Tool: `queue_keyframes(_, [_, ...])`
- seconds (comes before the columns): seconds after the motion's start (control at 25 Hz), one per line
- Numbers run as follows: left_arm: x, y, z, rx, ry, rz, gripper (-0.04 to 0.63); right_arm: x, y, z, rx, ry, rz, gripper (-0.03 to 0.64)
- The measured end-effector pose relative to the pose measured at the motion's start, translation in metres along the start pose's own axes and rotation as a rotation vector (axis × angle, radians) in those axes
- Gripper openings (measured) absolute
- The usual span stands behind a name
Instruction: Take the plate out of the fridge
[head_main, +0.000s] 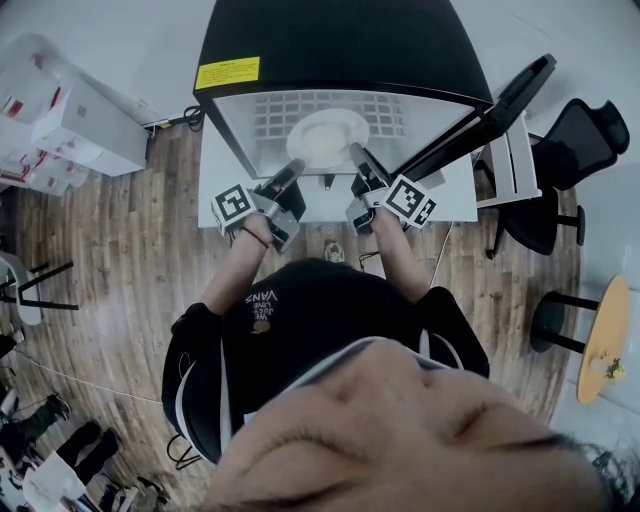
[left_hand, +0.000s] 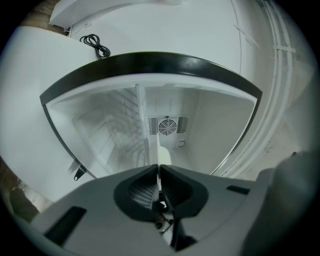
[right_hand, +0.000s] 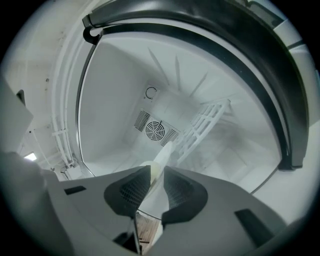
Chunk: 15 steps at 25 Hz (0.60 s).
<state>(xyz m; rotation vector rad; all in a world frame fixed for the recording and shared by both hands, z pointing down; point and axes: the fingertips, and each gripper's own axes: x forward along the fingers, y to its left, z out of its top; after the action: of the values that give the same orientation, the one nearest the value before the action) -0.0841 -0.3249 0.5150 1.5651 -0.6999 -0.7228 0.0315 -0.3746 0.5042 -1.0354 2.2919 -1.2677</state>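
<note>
A round white plate (head_main: 327, 137) is seen inside the small white fridge with a black top (head_main: 340, 40), lying flat on a white wire shelf (head_main: 270, 110). The black-framed fridge door (head_main: 500, 105) is swung open at about 3 o'clock of the cabinet. The fridge is placed on a white table (head_main: 450, 195), over a brown wooden floor (head_main: 110, 250).

In the head view the left gripper (head_main: 295, 165) is applied to the plate rim at about 7 o'clock, and the right gripper (head_main: 355, 152) at about 5 o'clock. Both are pointed level into the opening.

In the left gripper view the jaws of the left gripper (left_hand: 159, 167) are brought almost together, and only the thin edge of the plate (left_hand: 164, 156) is pinched between them. A round fan grille (left_hand: 169, 126) is seen at 12 o'clock behind it, on the back wall.

In the right gripper view the jaws of the right gripper (right_hand: 156, 172) are kept partly apart, and the gap is filled by the plate rim (right_hand: 162, 157), which is pressed by both pads.
</note>
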Motion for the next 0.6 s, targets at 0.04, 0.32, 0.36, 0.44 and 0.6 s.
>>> queue_keyframes(0.04, [-0.001,-0.001,-0.001,-0.001,0.006,-0.002,0.032,-0.002,0.001,-0.001,-0.002,-0.005,-0.002,0.089])
queue_keyframes(0.32, [-0.017,-0.006,-0.011,-0.006,0.049,-0.012,0.032,-0.021,0.013,-0.014,-0.003,-0.044,-0.017,0.087])
queue_keyframes(0.36, [-0.020,-0.006,-0.013,-0.009,0.055,-0.014,0.032,-0.023,0.015,-0.016,-0.003,-0.050,-0.019,0.087])
queue_keyframes(0.44, [-0.028,-0.007,-0.014,-0.016,0.066,-0.017,0.032,-0.027,0.021,-0.022,-0.005,-0.060,-0.023,0.087])
queue_keyframes(0.6, [-0.040,-0.008,-0.016,-0.012,0.088,-0.023,0.032,-0.035,0.029,-0.034,-0.009,-0.078,-0.034,0.087])
